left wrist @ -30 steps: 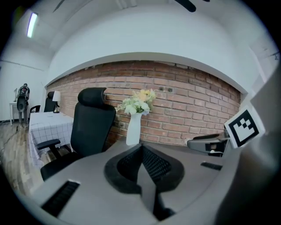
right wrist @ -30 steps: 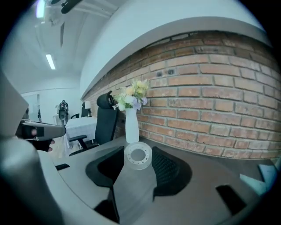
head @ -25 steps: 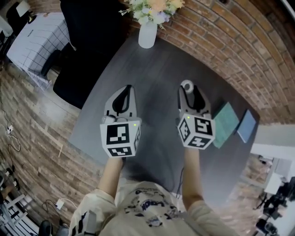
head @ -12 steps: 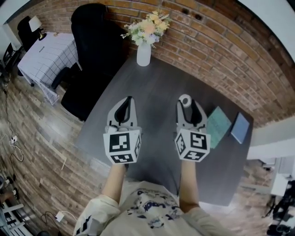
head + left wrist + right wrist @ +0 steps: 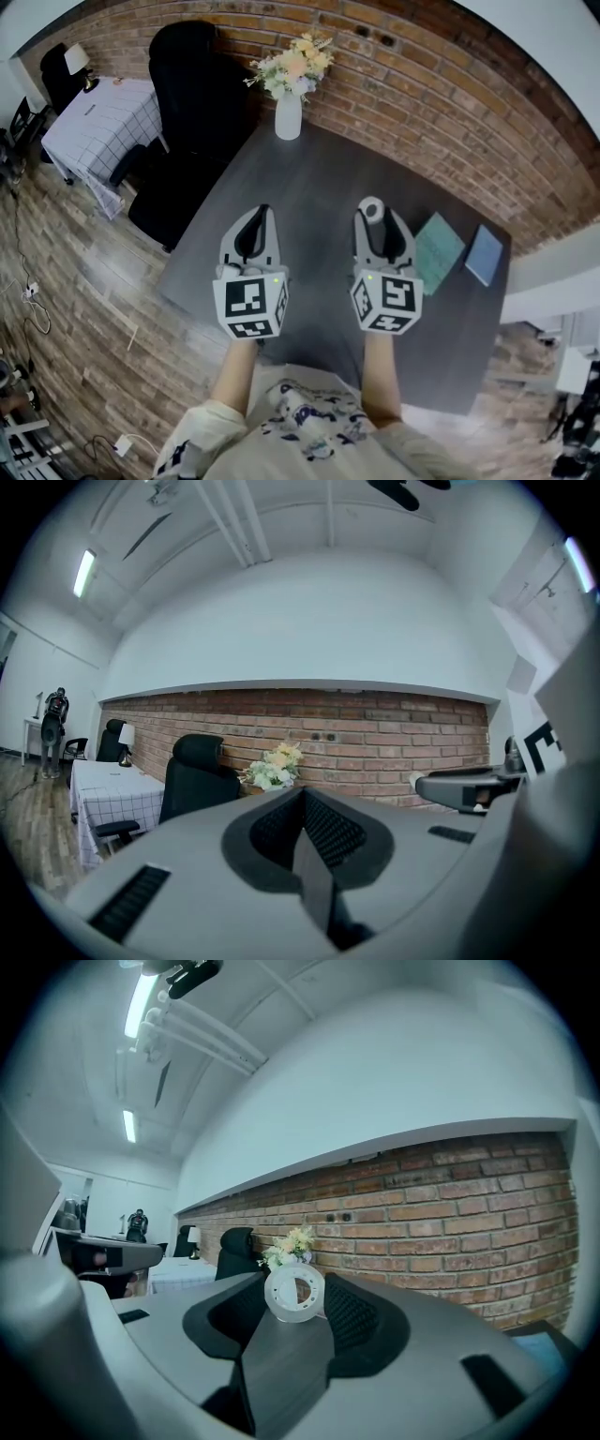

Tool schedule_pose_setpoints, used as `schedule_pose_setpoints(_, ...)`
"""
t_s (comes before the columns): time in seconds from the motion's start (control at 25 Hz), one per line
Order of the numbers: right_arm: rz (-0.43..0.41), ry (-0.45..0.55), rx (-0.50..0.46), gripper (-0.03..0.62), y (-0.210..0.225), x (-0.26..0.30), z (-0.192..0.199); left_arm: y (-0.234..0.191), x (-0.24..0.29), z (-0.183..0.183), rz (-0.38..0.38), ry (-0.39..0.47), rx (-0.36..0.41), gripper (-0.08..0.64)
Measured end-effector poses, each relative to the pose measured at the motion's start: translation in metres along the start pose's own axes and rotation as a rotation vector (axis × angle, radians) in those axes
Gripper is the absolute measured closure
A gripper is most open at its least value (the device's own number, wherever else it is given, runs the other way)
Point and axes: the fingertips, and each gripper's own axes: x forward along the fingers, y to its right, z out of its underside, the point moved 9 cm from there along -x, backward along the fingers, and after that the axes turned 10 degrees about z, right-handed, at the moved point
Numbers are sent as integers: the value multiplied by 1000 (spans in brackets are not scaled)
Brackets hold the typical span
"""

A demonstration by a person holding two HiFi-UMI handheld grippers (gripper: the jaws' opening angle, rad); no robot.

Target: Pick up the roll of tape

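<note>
1. The right gripper (image 5: 373,216) pinches a small white translucent roll of tape (image 5: 372,208) between its two jaw tips; the roll stands on edge, its open centre facing back along the jaws
2. In the right gripper view the roll of tape (image 5: 294,1293) sits at the very tip of the right gripper (image 5: 295,1309), a dark ribbed pad against each side of it
3. The left gripper (image 5: 258,216) has its jaws pressed together, with nothing between them; the left gripper view shows the left gripper (image 5: 302,797) with its tips meeting in one seam
4. The two grippers are side by side and apart, both pointing toward the far red brick wall (image 5: 422,94), over the near part of a dark grey rectangular table (image 5: 309,173)
5. Each gripper carries a cube with black-and-white square markers, the left cube (image 5: 250,305) and the right cube (image 5: 384,302), nearest the person
6. At the far edge of the table stands a white vase (image 5: 288,117) holding pale flowers (image 5: 292,64)
7. On the right part of the table lie a teal flat book (image 5: 439,251) and, just right of it, a blue flat book (image 5: 485,254), apart from each other
8. A black high-backed office chair (image 5: 187,66) stands at the table's far left, and farther left is a small table with a checked cloth (image 5: 98,122)
</note>
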Motion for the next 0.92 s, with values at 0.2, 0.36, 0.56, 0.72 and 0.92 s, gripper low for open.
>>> schedule_pose_setpoints(0.2,-6,15,3,397,-2,-6,-1,2,-5,-1,1,1,16,558)
schedule_pose_setpoints(0.36,-14,18,-1,397,-4,-8,-4,4,-6,-2,0,5,25,558)
schedule_pose_setpoints(0.56,-21,21,-18,397,-5,-7,-7,4,-6,-3,0,6,23,558)
schedule_pose_setpoints(0.72,-21,10,-21,397,-3,-8,-5,4,-7,-3,-4,4,27,558)
schedule_pose_setpoints(0.92,-27,22,-19,397,-6,-8,-9,2,-7,0,3,-11,15,558)
